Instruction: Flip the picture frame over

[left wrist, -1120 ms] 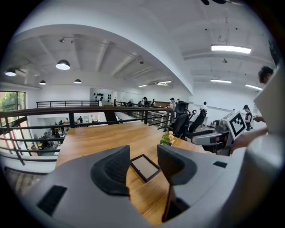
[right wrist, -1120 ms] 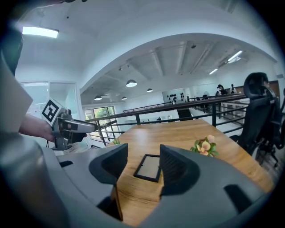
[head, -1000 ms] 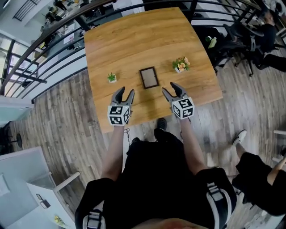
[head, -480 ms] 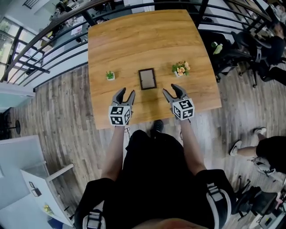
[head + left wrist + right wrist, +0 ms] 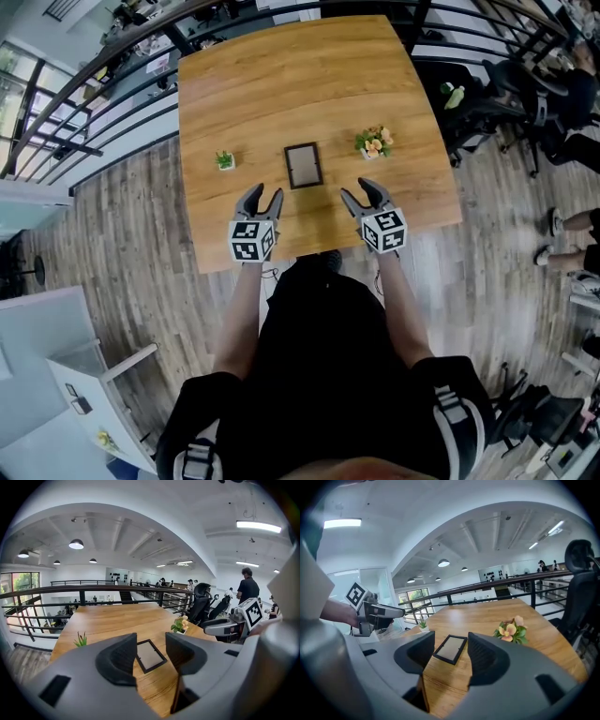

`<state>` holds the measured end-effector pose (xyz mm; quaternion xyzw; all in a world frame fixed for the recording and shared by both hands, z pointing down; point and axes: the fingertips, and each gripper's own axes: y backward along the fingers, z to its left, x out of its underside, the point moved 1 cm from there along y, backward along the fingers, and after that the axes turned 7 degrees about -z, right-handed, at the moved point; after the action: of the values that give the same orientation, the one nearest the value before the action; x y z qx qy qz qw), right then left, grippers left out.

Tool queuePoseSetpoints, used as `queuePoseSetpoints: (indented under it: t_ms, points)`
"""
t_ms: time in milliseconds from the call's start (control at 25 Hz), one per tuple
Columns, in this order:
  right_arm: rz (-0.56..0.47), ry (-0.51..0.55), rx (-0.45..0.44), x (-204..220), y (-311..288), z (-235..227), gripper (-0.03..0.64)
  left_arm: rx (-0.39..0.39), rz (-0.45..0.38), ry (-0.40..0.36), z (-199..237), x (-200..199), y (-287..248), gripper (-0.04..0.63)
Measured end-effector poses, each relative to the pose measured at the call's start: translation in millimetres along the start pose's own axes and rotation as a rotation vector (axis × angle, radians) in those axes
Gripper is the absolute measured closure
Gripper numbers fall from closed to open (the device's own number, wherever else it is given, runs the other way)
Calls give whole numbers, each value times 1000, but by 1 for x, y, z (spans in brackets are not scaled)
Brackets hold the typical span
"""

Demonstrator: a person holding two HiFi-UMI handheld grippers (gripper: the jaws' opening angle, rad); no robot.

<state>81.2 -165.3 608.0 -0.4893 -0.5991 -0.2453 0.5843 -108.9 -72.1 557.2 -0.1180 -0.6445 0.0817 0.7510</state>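
Lying flat mid light-wood worktop (image 5: pixel 281 84): dark rectangular picture frame (image 5: pixel 303 165), bare wood all round, well off edges. Near front edge, left tool (image 5: pixel 263 193) & right tool (image 5: pixel 359 190), jaws apart, empty.

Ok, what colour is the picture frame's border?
Black border on the picture frame, around a pale greyish panel; clearest in the right gripper view.

I see a wooden desk (image 5: pixel 309 84) on a grey plank floor (image 5: pixel 122 253), a black railing (image 5: pixel 103 112) at upper left, office chairs (image 5: pixel 506 89) at upper right, and round ceiling lamps (image 5: pixel 76 544) lit.
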Motion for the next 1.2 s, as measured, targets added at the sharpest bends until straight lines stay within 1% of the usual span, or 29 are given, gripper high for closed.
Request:
queuePoseSetpoints:
  t_ms: [280,520,680,960,1200]
  points:
    - [15,-13,25,5,-2,-12,383,12,-1,5,3,-3,-19,390]
    - [33,13,23,-3,-20,-12,384,28,13,34,15,1,-41,390]
    - [61,5,45,0,-29,-21,384,59,43,40,17,8,-57,390]
    - [109,-15,86,6,-39,-33,384,95,98,78,29,26,-83,390]
    - [139,-31,79,19,-61,-30,384,110,144,88,42,46,-99,390]
